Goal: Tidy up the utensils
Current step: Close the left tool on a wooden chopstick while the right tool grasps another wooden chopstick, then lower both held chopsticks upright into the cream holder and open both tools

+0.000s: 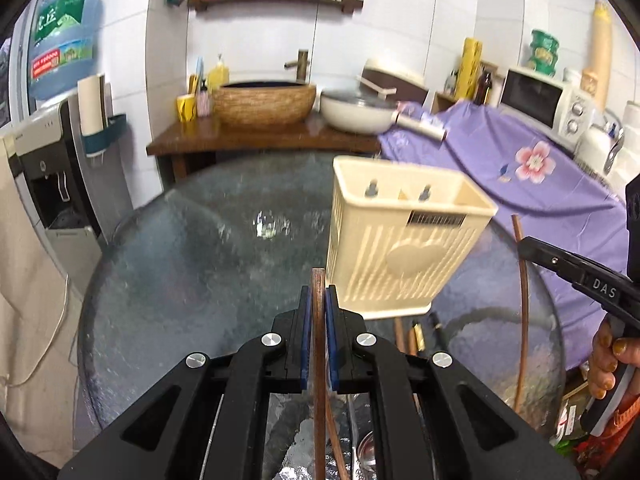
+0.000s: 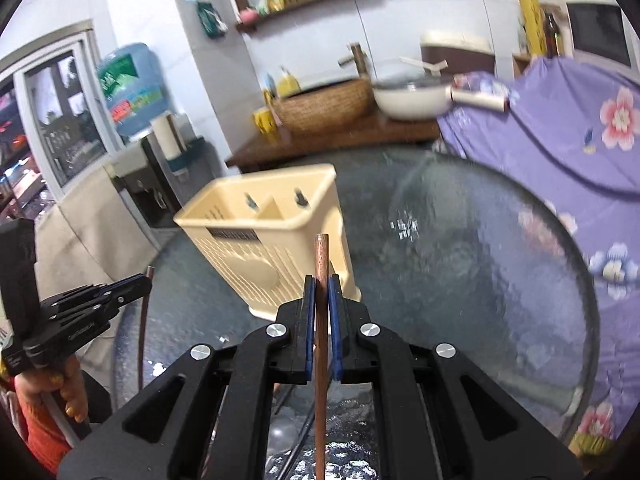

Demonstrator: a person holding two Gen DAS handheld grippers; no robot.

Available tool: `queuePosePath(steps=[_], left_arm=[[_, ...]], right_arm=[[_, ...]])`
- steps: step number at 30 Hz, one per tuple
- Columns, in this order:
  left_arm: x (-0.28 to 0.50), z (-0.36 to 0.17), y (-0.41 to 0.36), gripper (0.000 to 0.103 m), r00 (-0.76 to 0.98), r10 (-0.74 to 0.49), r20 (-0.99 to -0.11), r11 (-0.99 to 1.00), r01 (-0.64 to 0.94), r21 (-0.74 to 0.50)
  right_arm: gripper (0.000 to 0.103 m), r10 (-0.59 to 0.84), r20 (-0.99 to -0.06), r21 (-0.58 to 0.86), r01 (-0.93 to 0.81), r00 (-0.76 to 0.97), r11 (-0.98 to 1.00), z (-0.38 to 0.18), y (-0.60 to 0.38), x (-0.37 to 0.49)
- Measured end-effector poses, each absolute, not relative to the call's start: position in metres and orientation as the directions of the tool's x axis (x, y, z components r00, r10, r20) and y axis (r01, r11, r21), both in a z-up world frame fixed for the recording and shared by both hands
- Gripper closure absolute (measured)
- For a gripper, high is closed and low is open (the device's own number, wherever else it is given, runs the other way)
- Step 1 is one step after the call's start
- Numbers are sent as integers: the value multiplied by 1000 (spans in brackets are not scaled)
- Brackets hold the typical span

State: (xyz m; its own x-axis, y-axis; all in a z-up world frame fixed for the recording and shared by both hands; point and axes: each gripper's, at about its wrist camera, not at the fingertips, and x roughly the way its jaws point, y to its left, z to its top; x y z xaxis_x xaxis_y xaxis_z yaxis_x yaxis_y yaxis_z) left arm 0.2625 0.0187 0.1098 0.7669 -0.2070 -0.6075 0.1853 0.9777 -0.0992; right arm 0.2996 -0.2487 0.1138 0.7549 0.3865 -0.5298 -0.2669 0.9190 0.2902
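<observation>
Left gripper [image 1: 319,294] pinches one brown chopstick [image 1: 319,344], pads pressed onto it. Right gripper [image 2: 321,284] likewise clamps a second chopstick [image 2: 321,360]. Both sticks are held just in front of the cream utensil holder [image 1: 394,240], which stands on the glass table [image 1: 192,248].

Holder [image 1: 400,240]: on the surface [image 1: 200,260], just ahead-right of the left gripper [image 1: 319,300], ahead-left of the right gripper [image 2: 322,292].
Chopsticks [image 1: 319,360]: one in each gripper.
Basin [image 1: 264,104]: on a counter behind the surface.
</observation>
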Motion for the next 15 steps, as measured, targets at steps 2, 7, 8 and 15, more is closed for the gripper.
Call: queuePosePath(steps=[2,7,8,15], left_arm=[[258,119,19,96,781,-213,-587,976,190,-102],[247,135,27,96,809,-223,-544,975,189,-119],[245,137,30,96,808,-233,-541,972,191,-133],[231,159,44,96,839,-234,-491,972,191,-136]], right_arm=[[96,410,-503,298,-293,761,909,128,-252,292],[96,456,-478,320,-334,751,887,145,-258,278],[96,458,-469,318,-340,755,885,148,-260,276],[96,491,-441,295,-395,751,870,170,-262,262]])
